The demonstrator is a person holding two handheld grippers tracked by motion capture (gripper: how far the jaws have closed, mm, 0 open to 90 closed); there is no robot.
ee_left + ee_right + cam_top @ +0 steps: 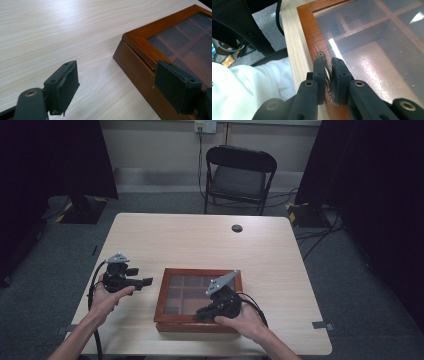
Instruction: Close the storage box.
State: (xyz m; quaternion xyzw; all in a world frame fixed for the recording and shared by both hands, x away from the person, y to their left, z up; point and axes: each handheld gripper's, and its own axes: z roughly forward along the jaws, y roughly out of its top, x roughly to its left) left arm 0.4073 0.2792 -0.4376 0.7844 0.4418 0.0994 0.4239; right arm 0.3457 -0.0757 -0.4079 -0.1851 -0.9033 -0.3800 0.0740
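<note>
Pale wood table [210, 240] lies under both my hands. At my left, my left gripper [145, 282] hovers just beside the left end of the wooden box [170, 317], clear of it; in the left gripper view its jaws stand wide apart with nothing between them, one over bare table, the other in front of the box's near corner and side wall.

The box sits near my edge of the table, about the middle, its long axis running left to right across me and its glass lid [372, 45] closed and facing up. Through the glass I see wooden dividers [362, 26] marking off compartments; I cannot tell what, if anything, lies in them.

At my right, my right gripper [200, 314] rests at the front rim of the lid. In the right gripper view its jaws are pressed nearly together, pinching a small metal clasp [327, 72] fixed to the lid's reddish frame [308, 30], which points toward me.

I can read no writing, brand or label on the box or grippers.

Beyond the table stands a black folding chair [240, 175].
</note>
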